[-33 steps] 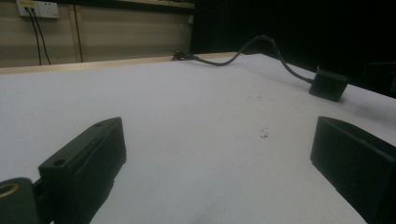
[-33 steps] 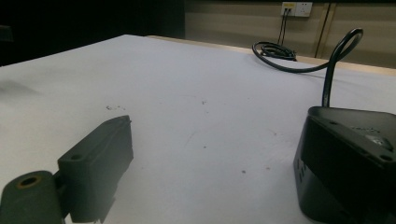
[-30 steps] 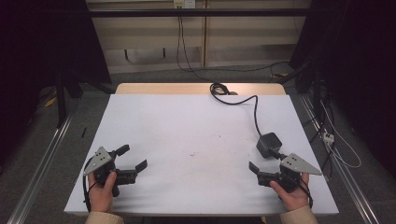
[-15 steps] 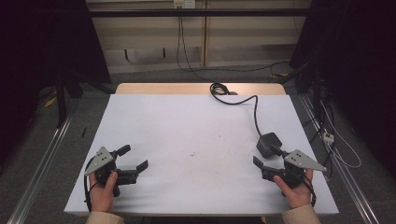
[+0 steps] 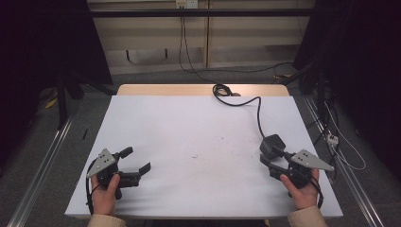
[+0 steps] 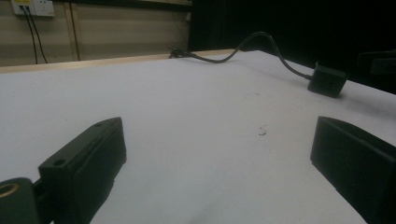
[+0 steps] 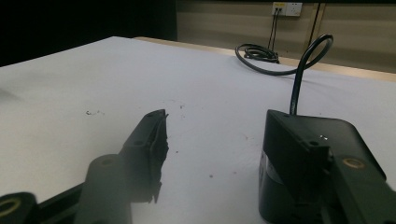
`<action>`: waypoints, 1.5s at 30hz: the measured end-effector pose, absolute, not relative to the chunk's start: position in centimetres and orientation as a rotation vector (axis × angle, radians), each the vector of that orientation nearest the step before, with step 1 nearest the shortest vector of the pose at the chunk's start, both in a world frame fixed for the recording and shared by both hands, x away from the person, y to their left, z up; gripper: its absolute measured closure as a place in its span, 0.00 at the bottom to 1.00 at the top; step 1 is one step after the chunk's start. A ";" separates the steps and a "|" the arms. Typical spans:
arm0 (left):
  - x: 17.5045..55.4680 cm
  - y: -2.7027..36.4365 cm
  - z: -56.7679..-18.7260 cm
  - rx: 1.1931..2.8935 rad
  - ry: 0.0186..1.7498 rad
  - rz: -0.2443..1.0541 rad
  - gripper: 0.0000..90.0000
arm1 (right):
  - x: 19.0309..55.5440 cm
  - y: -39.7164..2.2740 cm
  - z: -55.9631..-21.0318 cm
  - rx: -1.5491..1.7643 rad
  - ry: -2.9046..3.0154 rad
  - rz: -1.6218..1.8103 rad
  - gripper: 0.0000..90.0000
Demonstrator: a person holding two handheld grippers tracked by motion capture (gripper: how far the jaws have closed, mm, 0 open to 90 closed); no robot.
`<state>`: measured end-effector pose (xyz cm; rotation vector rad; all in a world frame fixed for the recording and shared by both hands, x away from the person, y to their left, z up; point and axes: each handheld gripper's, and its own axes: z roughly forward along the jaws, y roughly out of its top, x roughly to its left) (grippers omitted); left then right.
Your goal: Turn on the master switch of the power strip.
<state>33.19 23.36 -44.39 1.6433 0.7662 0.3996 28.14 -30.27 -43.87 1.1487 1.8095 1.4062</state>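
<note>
A: Your left gripper [image 5: 135, 161] sat near the table's [image 5: 189, 127] front left edge, jaws spread wide over bare surface.

B: And the right gripper [image 5: 270, 155]?

A: Jaws parted too, one against the adapter [image 5: 272, 144]. Beyond it, its cable [image 5: 257, 111] ran to a coil at the far edge.

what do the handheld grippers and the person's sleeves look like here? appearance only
Both units are black, each with two blocky black jaws showing screw holes. The left gripper and right gripper each carry a grey three-cornered plate on top, dotted with small dark marks. A thin black cable loops from each beside the hand. Both sleeve cuffs, such as the right sleeve, are beige.
</note>
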 end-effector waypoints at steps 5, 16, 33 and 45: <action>33.2 23.3 -44.4 1.643 0.766 0.399 0.04 | 28.2 -30.5 -43.9 1.167 1.805 1.399 0.54; 33.2 23.3 -44.4 1.645 0.766 0.403 0.04 | 28.4 -31.5 -43.6 1.163 1.782 1.391 0.67; 33.2 23.2 -44.4 1.648 0.767 0.399 0.04 | 28.9 -32.3 -43.5 1.195 1.776 1.371 0.82; 33.2 23.2 -44.4 1.649 0.766 0.396 0.04 | 29.1 -32.3 -43.5 1.198 1.806 1.319 0.86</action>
